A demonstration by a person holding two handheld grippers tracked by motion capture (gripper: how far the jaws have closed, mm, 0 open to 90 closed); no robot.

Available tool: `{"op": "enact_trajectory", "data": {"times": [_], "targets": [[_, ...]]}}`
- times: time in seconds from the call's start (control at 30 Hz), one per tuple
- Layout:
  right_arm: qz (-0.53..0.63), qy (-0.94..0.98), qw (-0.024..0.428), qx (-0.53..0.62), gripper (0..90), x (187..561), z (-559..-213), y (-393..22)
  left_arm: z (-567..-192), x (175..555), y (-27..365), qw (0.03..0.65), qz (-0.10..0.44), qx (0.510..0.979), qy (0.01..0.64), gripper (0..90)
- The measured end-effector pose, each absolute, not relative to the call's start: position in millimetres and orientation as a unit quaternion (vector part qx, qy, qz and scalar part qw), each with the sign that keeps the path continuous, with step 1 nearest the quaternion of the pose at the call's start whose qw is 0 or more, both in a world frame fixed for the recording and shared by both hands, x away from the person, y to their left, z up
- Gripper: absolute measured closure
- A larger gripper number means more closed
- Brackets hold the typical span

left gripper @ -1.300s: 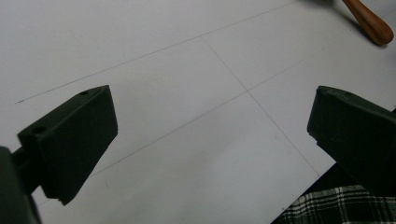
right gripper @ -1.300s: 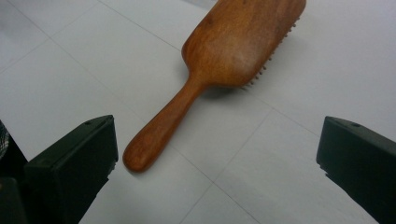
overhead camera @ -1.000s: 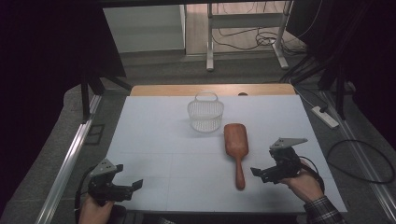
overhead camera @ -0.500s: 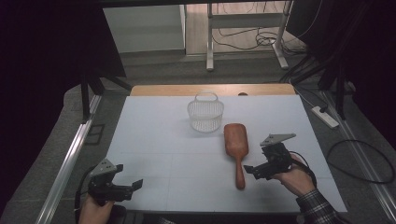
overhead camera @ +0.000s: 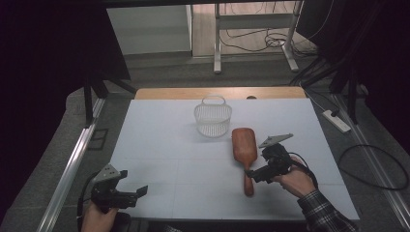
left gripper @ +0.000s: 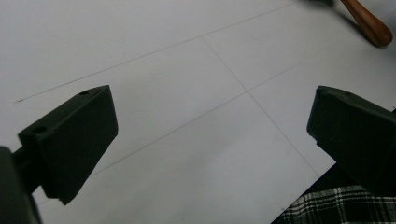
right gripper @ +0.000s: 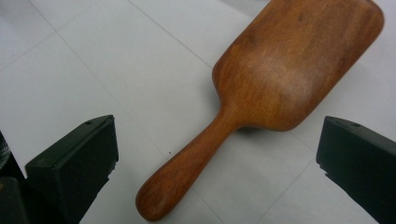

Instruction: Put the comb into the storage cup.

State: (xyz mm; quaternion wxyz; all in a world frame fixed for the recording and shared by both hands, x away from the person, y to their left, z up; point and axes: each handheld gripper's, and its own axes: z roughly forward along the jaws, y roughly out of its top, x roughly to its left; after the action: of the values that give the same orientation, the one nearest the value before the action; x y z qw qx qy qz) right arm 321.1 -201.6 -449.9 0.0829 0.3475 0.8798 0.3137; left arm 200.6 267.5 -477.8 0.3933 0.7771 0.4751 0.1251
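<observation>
While my right gripper (overhead camera: 255, 175) hangs spread wide just beside the wooden paddle brush (overhead camera: 244, 146), nothing is grasped.

As seen from the right gripper view, the wooden paddle brush (right gripper: 261, 93) lies flat on the white tabletop (right gripper: 116, 70) between and beyond my two black jaws, its rounded handle end pointing back toward me and its broad head farther off; neither jaw touches it. From the high view, the brush rests right of centre on the tabletop (overhead camera: 169, 159), handle toward my side, head just near a white wire basket (overhead camera: 212, 117) standing upright behind it. My left gripper (overhead camera: 126, 193) sits at the near left edge, well apart from the brush, jaws likewise released and empty over bare tabletop. No brand, label or writing is legible on the brush, basket or either gripper.
</observation>
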Motion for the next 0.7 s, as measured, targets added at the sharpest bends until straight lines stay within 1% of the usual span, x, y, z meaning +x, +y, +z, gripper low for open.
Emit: {"op": "enact_trajectory", "data": {"times": [0.17, 0.7], "targets": [[0.298, 0.886, 0.088, 0.344, 0.0, 323.1, -450.9, -194.2, -477.8, 200.7, 267.6, 0.393, 0.125, 0.777, 0.475, 2.1], [0.279, 0.897, 0.069, 0.337, 0.0, 331.7, -450.1, -171.6, -477.8, 200.9, 268.0, 0.394, 0.123, 0.777, 0.476, 2.1]]}}
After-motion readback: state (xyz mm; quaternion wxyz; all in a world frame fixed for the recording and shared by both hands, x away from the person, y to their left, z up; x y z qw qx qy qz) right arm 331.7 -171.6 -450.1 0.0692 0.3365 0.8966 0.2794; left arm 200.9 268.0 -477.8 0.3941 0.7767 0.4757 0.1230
